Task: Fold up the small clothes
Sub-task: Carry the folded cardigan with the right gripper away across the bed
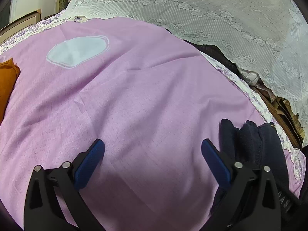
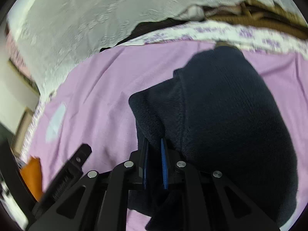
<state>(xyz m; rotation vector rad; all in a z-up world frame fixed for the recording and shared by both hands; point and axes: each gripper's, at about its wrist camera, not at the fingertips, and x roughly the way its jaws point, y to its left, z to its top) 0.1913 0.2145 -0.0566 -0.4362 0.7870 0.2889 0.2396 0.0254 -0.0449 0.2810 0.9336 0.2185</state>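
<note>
navy knit fabric is caught between the blue pads of the right gripper (image 2: 155, 152), which is pinching an edge of the dark garment (image 2: 221, 115) so that a corner can presumably be lifted and carried over for a fold. most of that garment bulges ahead and to the right of this gripper, lying on the pink bedsheet (image 2: 96, 88). off to its left, the left gripper (image 1: 153, 148) hangs spread wide over bare sheet, holding nothing, with the same garment bunched just beside its right finger, likely waiting to take a second corner. far left of it lies an orange cloth (image 1: 7, 80).
</note>
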